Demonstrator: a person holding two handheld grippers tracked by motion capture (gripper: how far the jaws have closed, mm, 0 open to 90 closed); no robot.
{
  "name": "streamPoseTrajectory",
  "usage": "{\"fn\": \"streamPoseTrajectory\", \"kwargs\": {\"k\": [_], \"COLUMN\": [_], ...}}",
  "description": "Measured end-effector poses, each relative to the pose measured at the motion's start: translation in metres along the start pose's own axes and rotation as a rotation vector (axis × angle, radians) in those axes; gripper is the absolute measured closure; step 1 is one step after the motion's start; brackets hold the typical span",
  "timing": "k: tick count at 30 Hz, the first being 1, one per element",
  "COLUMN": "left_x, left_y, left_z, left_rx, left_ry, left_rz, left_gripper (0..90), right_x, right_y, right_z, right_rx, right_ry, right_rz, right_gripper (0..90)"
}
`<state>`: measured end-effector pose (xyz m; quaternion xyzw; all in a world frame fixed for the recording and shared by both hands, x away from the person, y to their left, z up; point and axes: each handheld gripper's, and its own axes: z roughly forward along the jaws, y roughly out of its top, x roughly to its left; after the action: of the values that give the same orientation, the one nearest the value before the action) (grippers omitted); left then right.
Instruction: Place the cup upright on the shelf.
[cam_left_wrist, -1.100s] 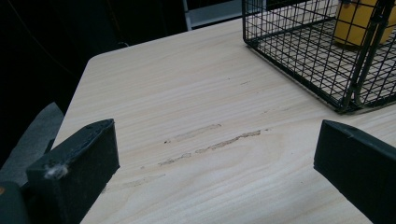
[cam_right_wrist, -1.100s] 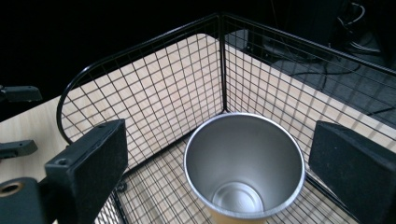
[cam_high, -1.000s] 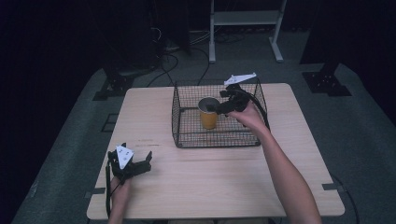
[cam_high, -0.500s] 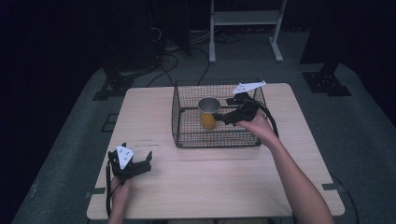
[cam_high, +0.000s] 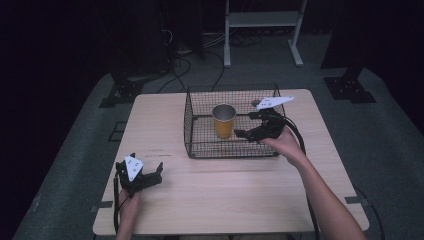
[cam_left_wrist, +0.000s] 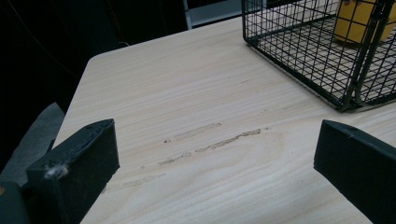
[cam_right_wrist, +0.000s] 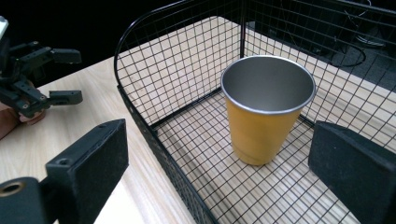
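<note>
Wire basket (cam_high: 200, 145) walls fence the cup (cam_high: 223, 121) (top open).

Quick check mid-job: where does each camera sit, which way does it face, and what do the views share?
High view: above the person's side, looking forward and down on the table; both forearms, left tongs and right tongs show.
Left gripper view: low over the table, facing the wire basket's corner; own jaws apart.
Right gripper view: over the basket rim, facing the orange cup; own jaws apart, left tongs farther off.
Shared: all three show cup and basket.
</note>
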<state>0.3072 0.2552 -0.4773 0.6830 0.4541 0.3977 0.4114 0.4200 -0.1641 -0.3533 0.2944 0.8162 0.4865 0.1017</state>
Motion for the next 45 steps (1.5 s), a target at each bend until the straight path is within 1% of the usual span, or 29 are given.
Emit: {"fn": "streamPoseTrajectory", "kwargs": {"k": [2, 4, 6, 14, 20, 29, 32, 36, 41, 45], "left_x": [0.0, 0.0, 0.0, 0.0, 0.0, 0.0, 0.0, 0.0, 0.0, -0.001], "left_y": [0.0, 0.0, 0.0, 0.0, 0.0, 0.0, 0.0, 0.0, 0.0, 0.0], "left_z": [0.0, 0.0, 0.0, 0.0, 0.0, 0.0, 0.0, 0.0, 0.0, 0.0], "left_rx": [0.0, 0.0, 0.001, 0.001, 0.001, 0.002, 0.002, 0.002, 0.002, 0.002], "left_ry": [0.0, 0.0, 0.0, 0.001, 0.002, 0.003, 0.004, 0.003, 0.004, 0.004], "left_rz": [0.0, 0.002, 0.002, 0.002, 0.001, 0.005, 0.006, 0.006, 0.007, 0.007], "left_gripper": [0.0, 0.0, 0.0, 0.0, 0.0, 0.0, 0.0, 0.0, 0.0, 0.0], "right_x": [0.001, 0.002, 0.003, 0.006, 0.008, 0.009, 0.011, 0.011, 0.012, 0.014], "right_y": [-0.003, -0.007, -0.011, -0.026, -0.039, -0.056, -0.06, -0.07, -0.078, -0.082], "right_z": [-0.003, -0.006, -0.009, -0.019, -0.026, -0.036, -0.039, -0.041, -0.045, -0.05], "right_rx": [0.004, -0.004, -0.002, 0.006, 0.018, 0.0, 0.005, 0.005, 0.001, -0.012], "right_ry": [-0.008, -0.001, -0.009, -0.008, -0.023, -0.02, -0.035, -0.031, -0.025, -0.035], "right_rz": [-0.005, 0.007, -0.001, 0.012, 0.012, 0.043, 0.034, 0.048, 0.065, 0.066], "right_gripper": [4.3, 4.3, 4.3, 4.4, 4.6, 4.8, 4.8, 4.8, 4.8, 4.8]}}
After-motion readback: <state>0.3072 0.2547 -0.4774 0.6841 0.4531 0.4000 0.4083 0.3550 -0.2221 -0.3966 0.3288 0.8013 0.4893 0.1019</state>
